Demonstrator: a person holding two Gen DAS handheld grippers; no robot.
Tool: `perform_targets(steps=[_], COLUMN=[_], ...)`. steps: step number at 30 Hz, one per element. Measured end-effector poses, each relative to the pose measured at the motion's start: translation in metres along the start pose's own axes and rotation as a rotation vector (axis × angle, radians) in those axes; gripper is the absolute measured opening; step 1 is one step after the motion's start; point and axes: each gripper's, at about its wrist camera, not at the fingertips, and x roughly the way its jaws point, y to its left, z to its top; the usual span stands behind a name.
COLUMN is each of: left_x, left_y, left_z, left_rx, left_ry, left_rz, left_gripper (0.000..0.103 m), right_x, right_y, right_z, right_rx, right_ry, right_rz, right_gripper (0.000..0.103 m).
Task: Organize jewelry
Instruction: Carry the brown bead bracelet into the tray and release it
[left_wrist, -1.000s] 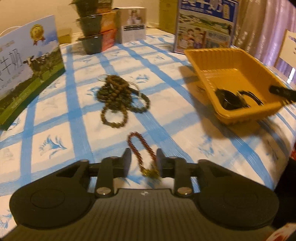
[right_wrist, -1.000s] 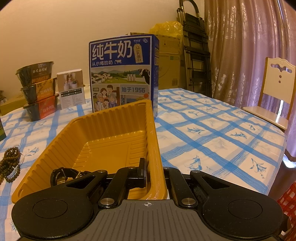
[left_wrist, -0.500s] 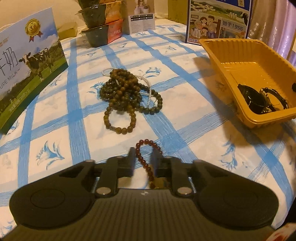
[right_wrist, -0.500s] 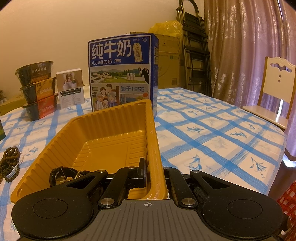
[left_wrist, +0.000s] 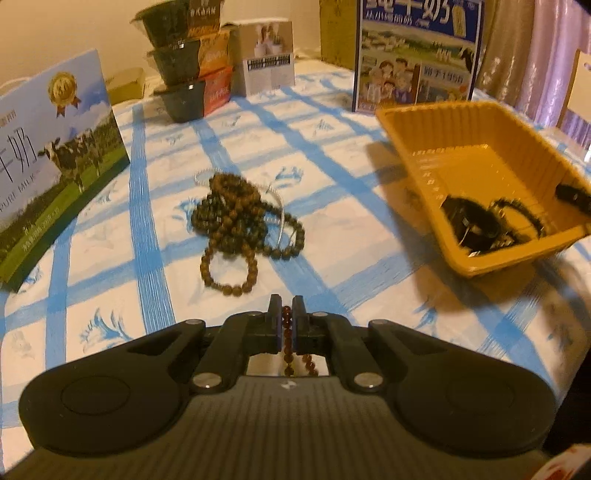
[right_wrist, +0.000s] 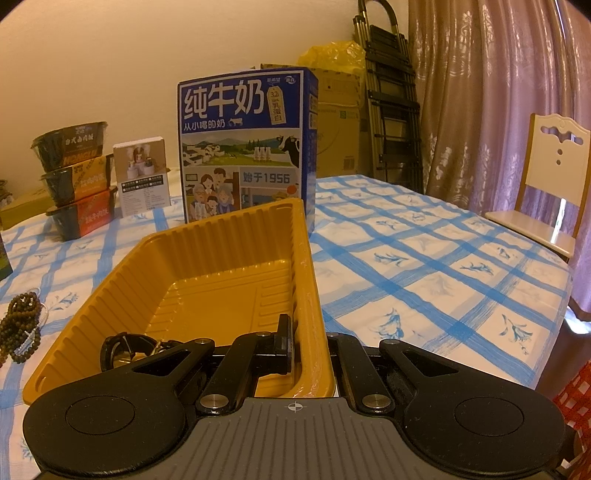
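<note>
My left gripper (left_wrist: 286, 308) is shut on a reddish-brown bead bracelet (left_wrist: 287, 334), which hangs below the pads above the tablecloth. A pile of brown bead bracelets (left_wrist: 240, 221) lies ahead on the cloth. The yellow plastic tray (left_wrist: 413, 147) stands to the right with a black watch (left_wrist: 472, 221) inside. My right gripper (right_wrist: 304, 332) is shut on the tray's right wall (right_wrist: 306, 295); one finger is inside, the other outside. The watch (right_wrist: 122, 349) shows at the tray's near left, and the bracelet pile (right_wrist: 22, 325) shows at the far left.
A blue milk carton (right_wrist: 247, 147) stands behind the tray. Stacked food bowls (left_wrist: 188, 59) and a small white box (left_wrist: 269, 55) stand at the back. A light-blue milk box (left_wrist: 55, 177) lies left. A chair (right_wrist: 554, 177) stands beyond the table's right edge.
My left gripper closed on the reddish-brown bracelet and lifted it off the cloth. The right gripper has not moved.
</note>
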Motion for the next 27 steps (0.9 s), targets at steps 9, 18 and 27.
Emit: perform_targets(steps=[9, 18, 27], left_x=[-0.033, -0.051, -0.041], left_y=[-0.004, -0.027, -0.079], left_z=[0.025, 0.054, 0.079], left_rx=[-0.007, 0.022, 0.081], left_ry=[-0.101, -0.19, -0.237], left_rz=[-0.058, -0.149, -0.294], left_gripper=[0.004, 0.004, 0.004], right_x=[-0.002, -0.003, -0.003], right_y=[0.003, 0.001, 0.001], right_z=[0.002, 0.004, 0.007], right_rx=[0.004, 0.014, 0.02], right_ry=[-0.007, -0.01, -0.012], right_rz=[0.008, 0.021, 0.027], right_gripper=[0.005, 0.005, 0.005])
